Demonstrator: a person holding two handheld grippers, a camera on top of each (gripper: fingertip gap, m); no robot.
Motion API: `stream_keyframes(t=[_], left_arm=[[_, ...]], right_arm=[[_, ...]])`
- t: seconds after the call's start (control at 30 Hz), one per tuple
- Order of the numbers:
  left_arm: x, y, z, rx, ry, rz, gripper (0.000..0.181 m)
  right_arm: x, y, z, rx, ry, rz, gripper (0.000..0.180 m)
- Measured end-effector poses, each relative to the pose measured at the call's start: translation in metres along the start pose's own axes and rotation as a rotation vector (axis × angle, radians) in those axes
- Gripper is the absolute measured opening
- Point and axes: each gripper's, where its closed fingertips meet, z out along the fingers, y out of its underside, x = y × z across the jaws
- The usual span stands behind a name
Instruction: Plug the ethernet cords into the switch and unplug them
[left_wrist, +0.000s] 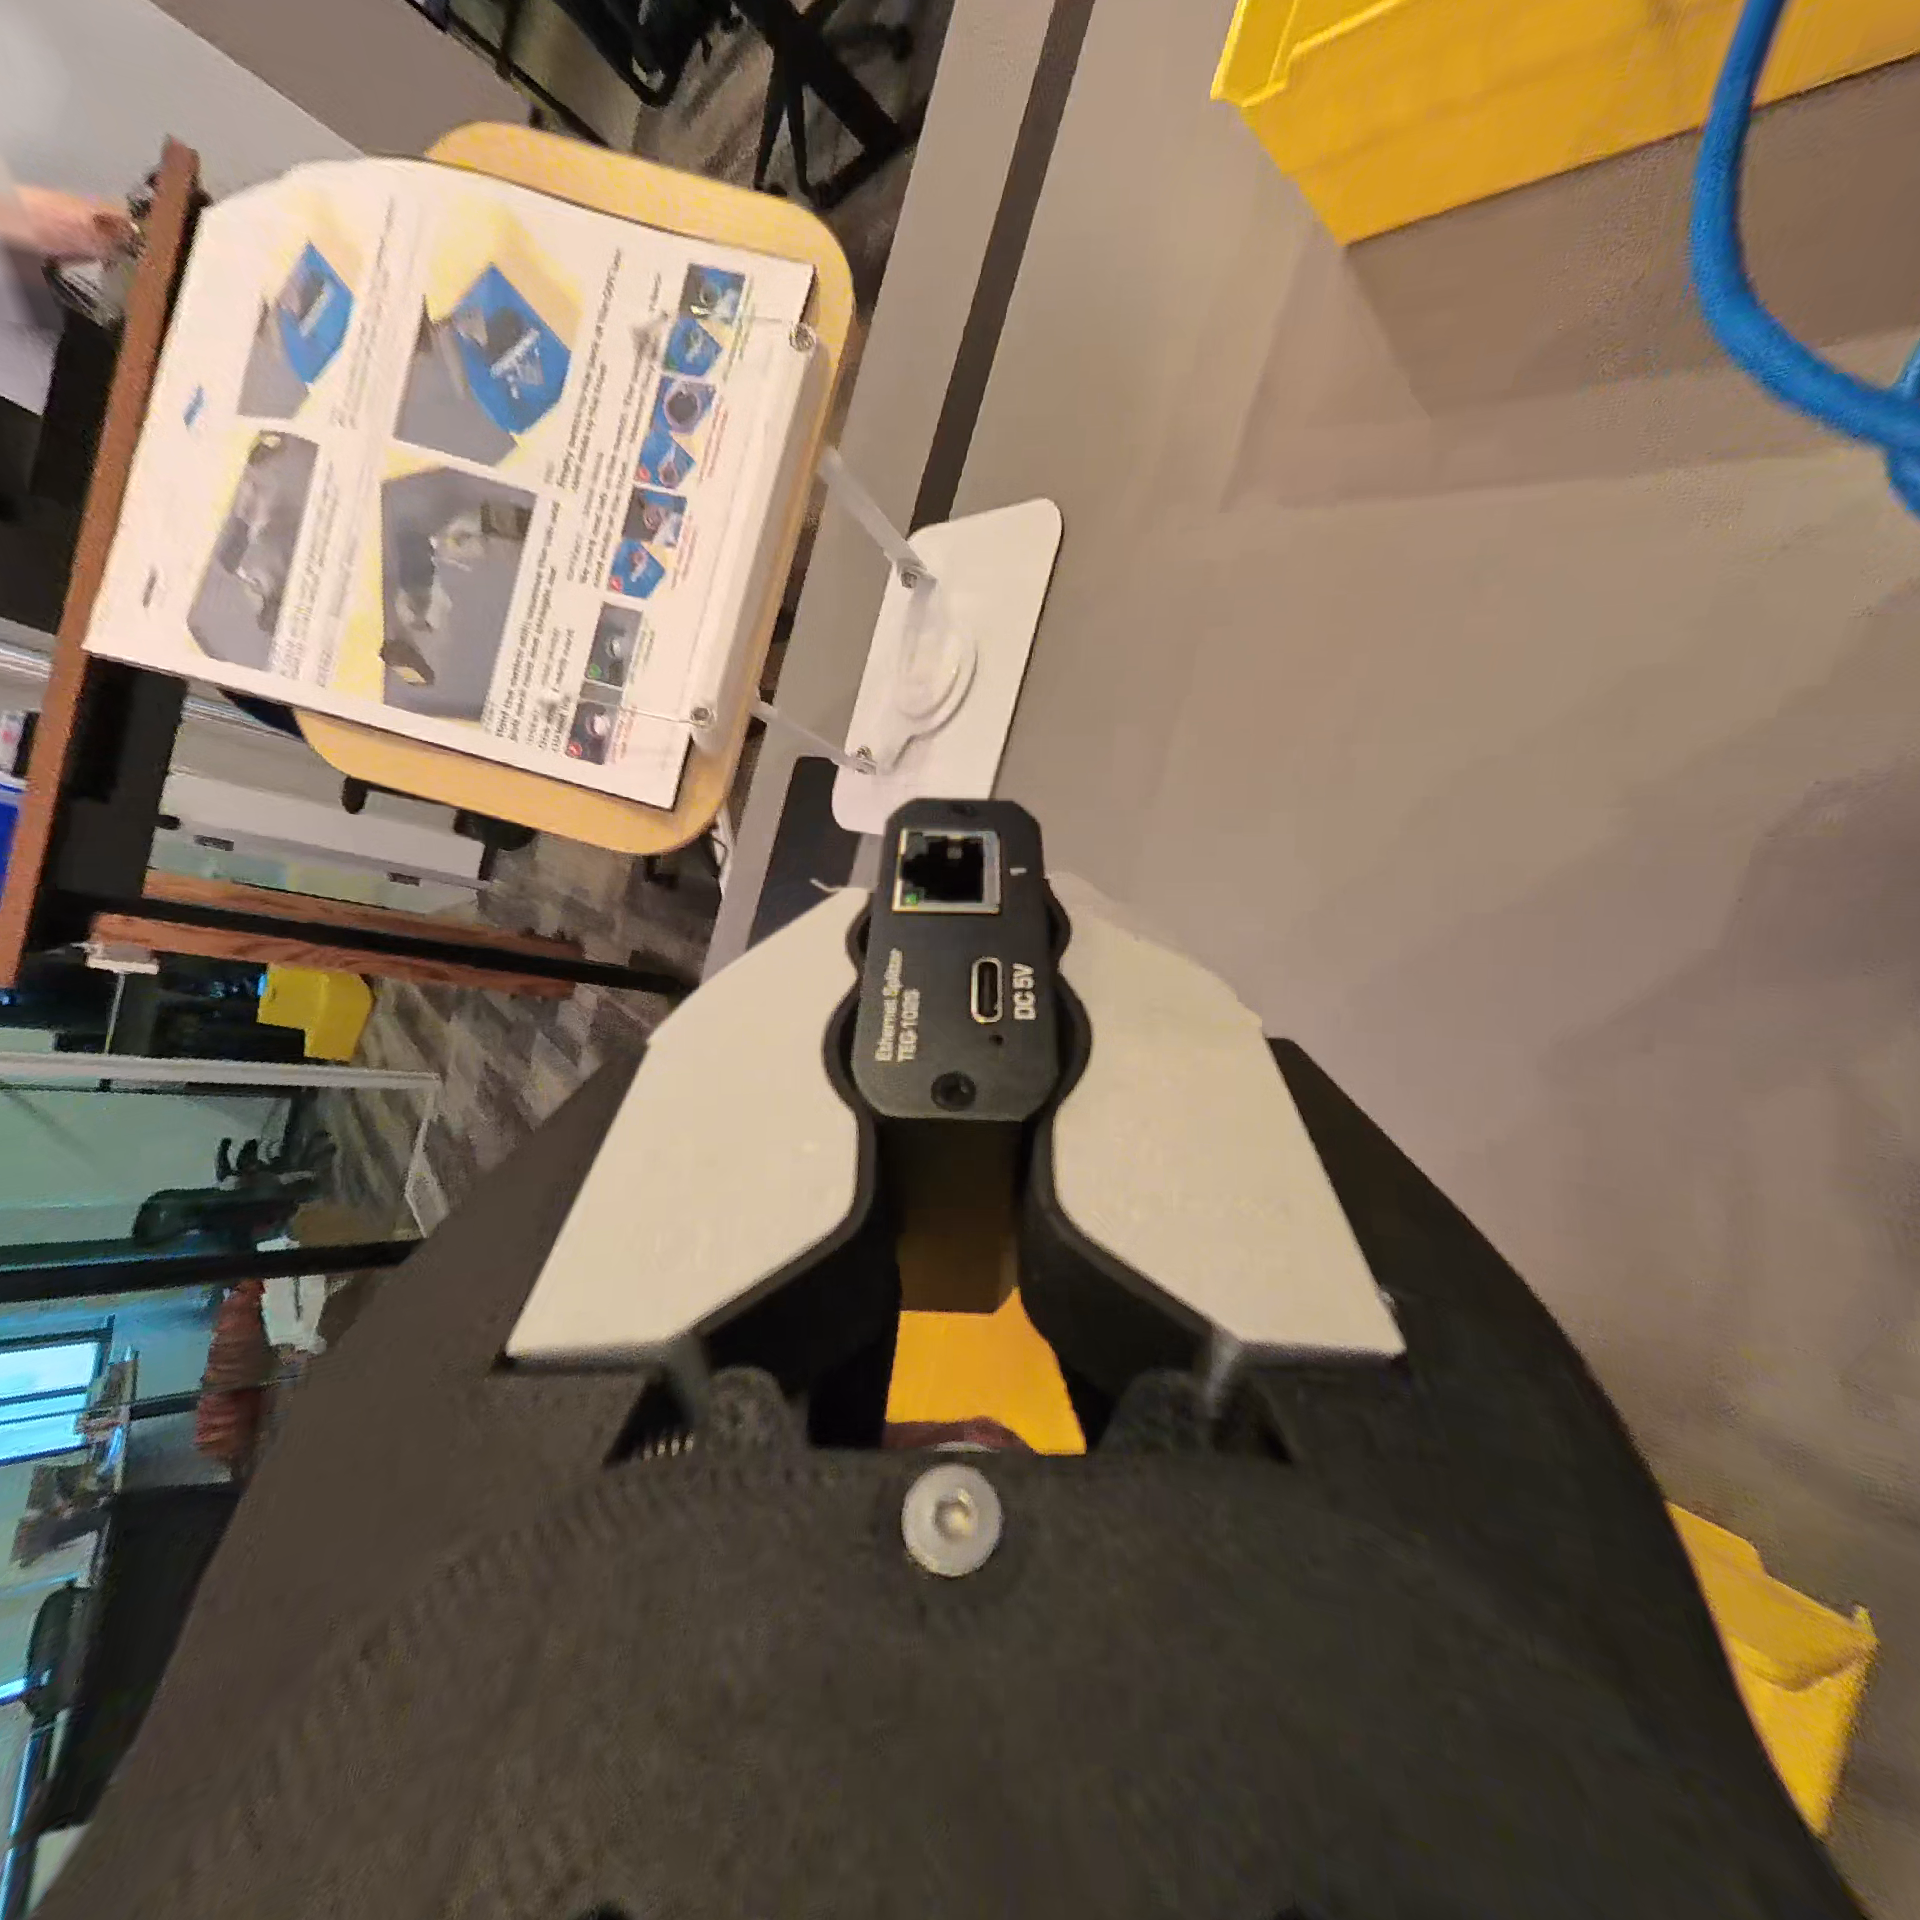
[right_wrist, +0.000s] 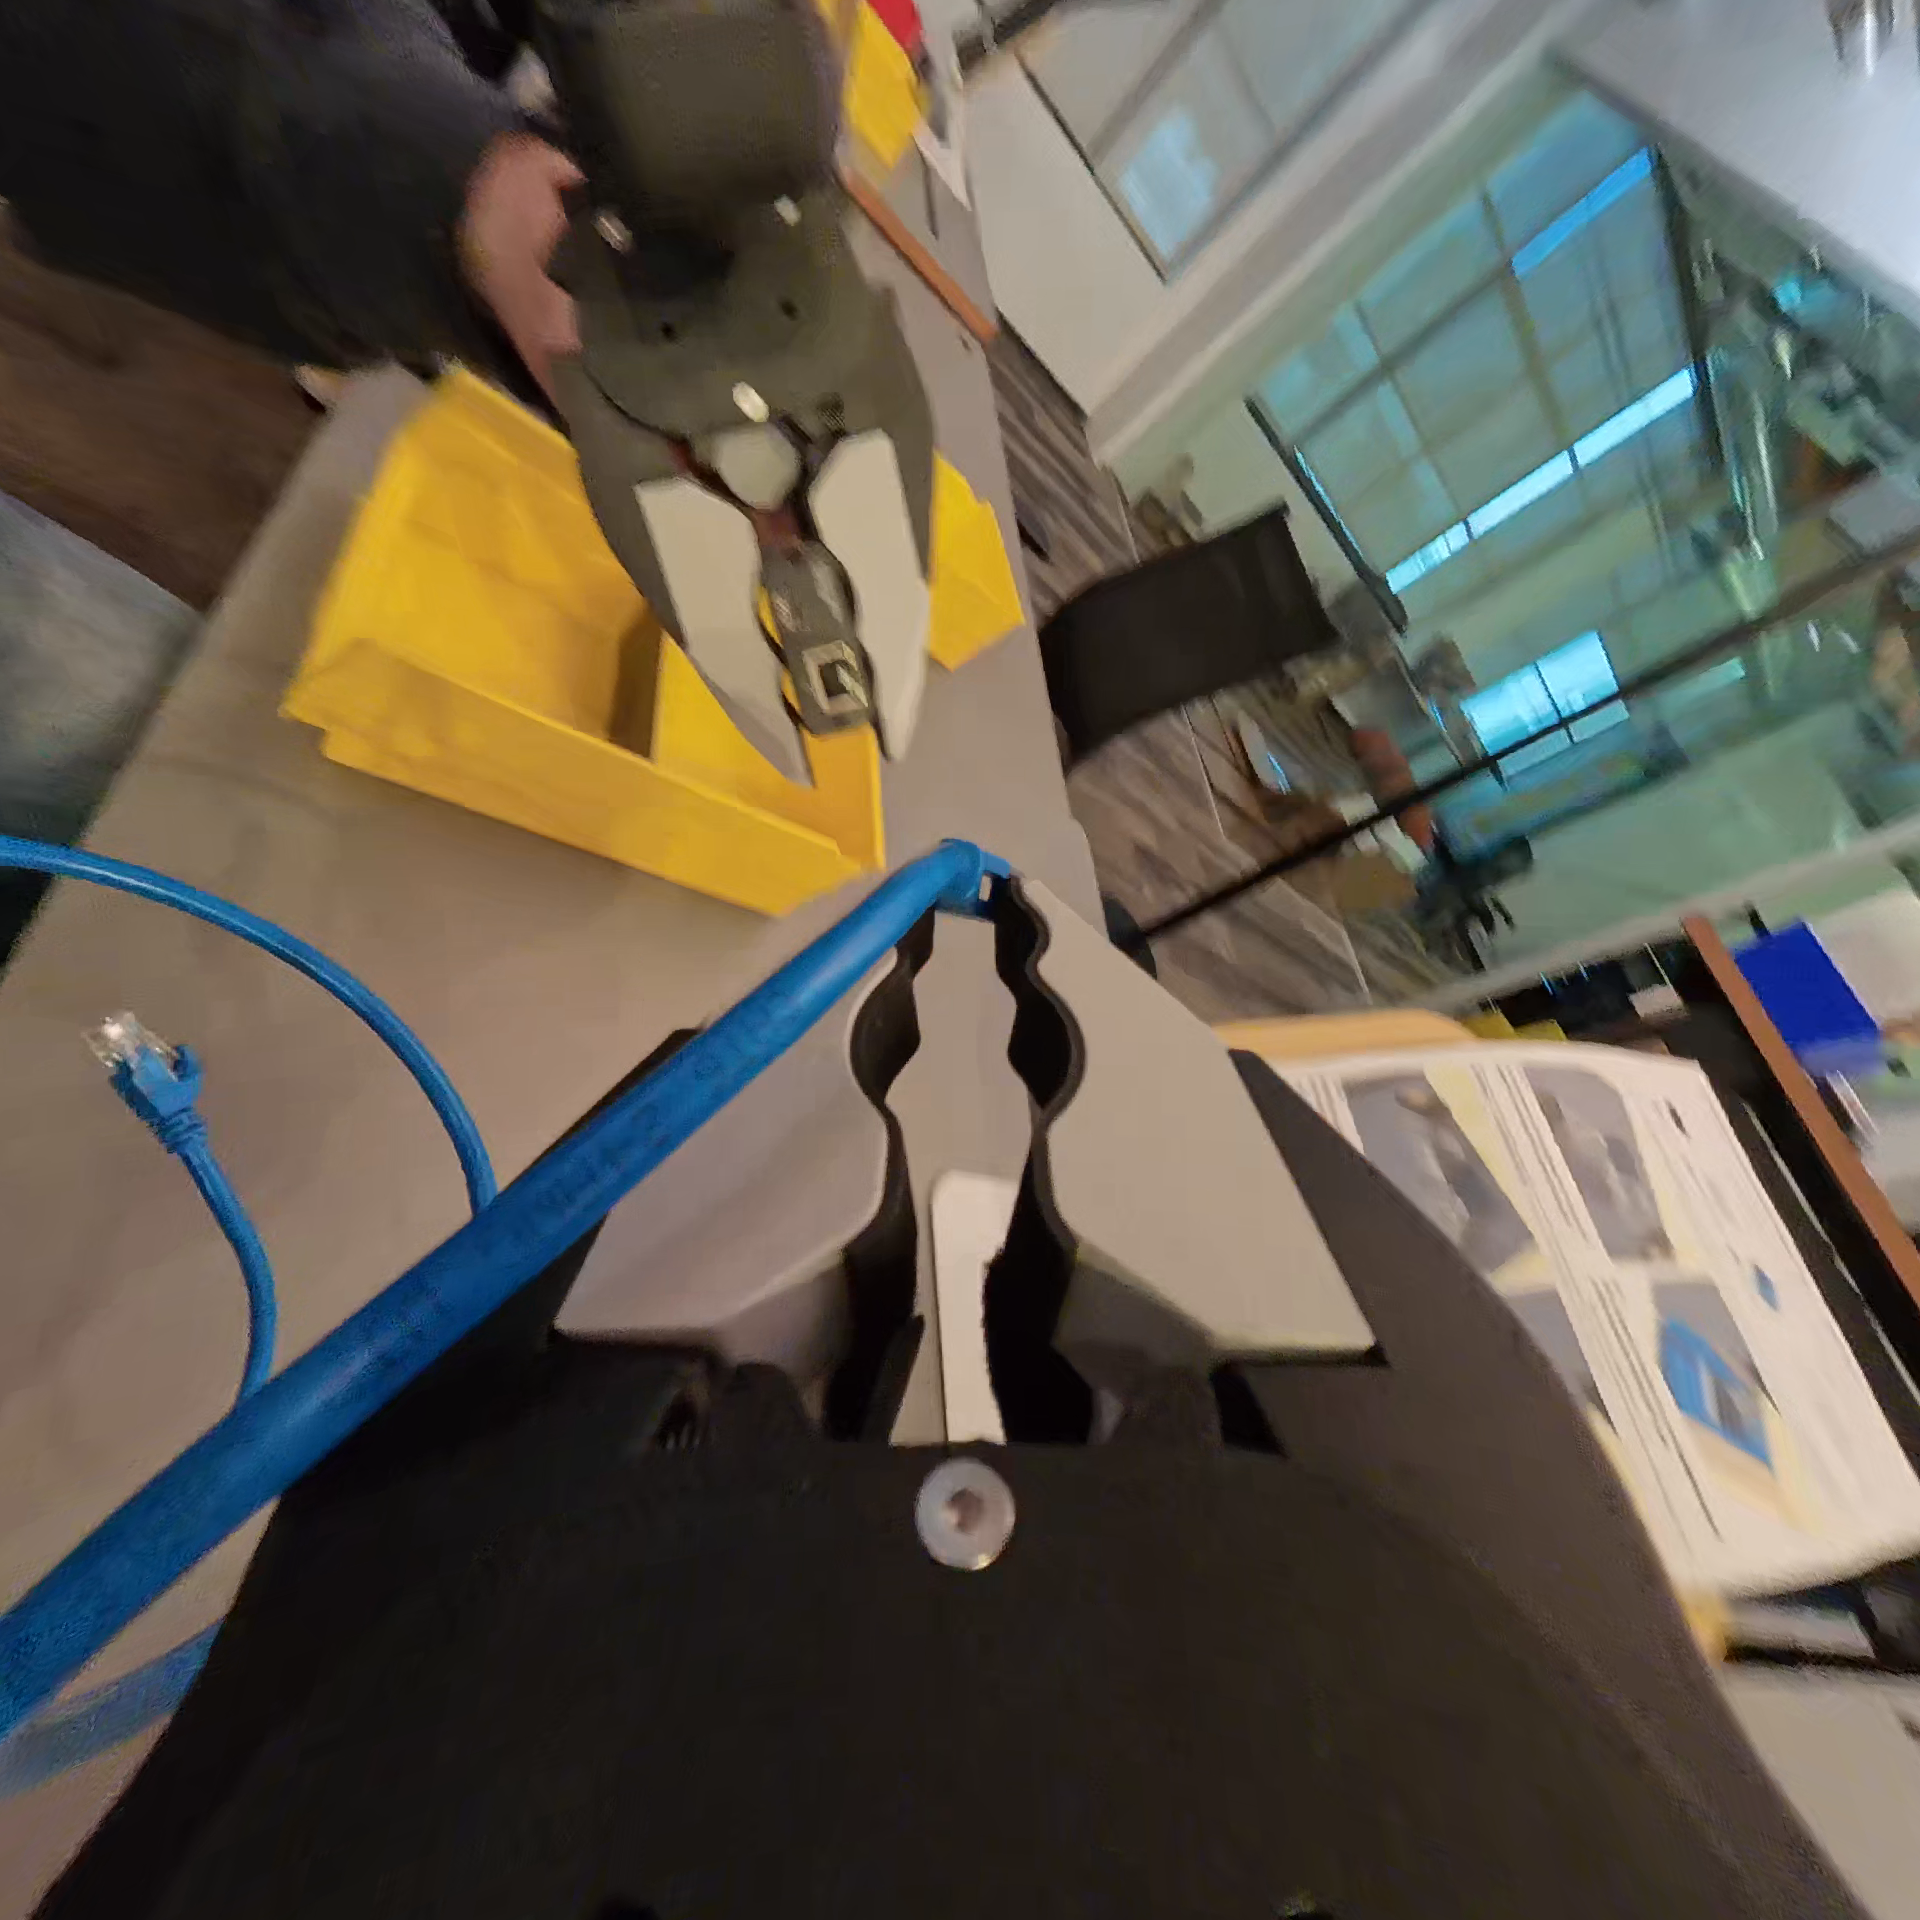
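Jaws clenched, the left gripper (left_wrist: 961, 977) holds the black switch (left_wrist: 958, 961) above the grey table (left_wrist: 1455, 727), its empty port facing outward, while the right gripper (right_wrist: 966, 914) pinches the blue ethernet cord (right_wrist: 623, 1143) by its plug end, apparently to line it up for insertion.

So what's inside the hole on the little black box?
The black box, pinched in the left gripper, has an empty port: no plug, only small contacts and a green light. Deeper in is too dark to see.
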Motion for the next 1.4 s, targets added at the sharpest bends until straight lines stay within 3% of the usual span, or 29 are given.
stream_keyframes(t=[0.23,0.47,0.6,0.77,0.93,1.2,1.4], left_arm=[[0.019,0.016,0.004,-0.039,0.013,0.013,0.026],[0.033,0.019,0.007,-0.034,0.025,-0.003,0.026],[0.034,0.016,0.007,-0.027,0.014,-0.013,0.027],[0.04,0.014,0.004,-0.018,0.014,-0.021,0.026],[0.044,0.019,0.003,-0.032,0.026,-0.024,0.026],[0.054,0.024,0.008,-0.045,0.051,-0.033,0.027],[0.062,0.022,0.013,-0.046,0.076,-0.026,0.026]], right_arm=[[0.059,0.036,-0.065,-0.354,0.229,-0.017,0.011],[0.119,0.05,-0.173,-0.695,0.5,-0.094,0.011],[0.123,0.072,-0.225,-0.903,0.598,-0.111,0.011],[0.083,0.146,-0.25,-1.143,0.573,-0.069,0.011],[0.017,0.226,-0.249,-1.299,0.497,0.025,0.011],[-0.056,0.298,-0.264,-1.391,0.458,0.253,0.012],[-0.114,0.33,-0.246,-1.418,0.236,0.414,0.015]])
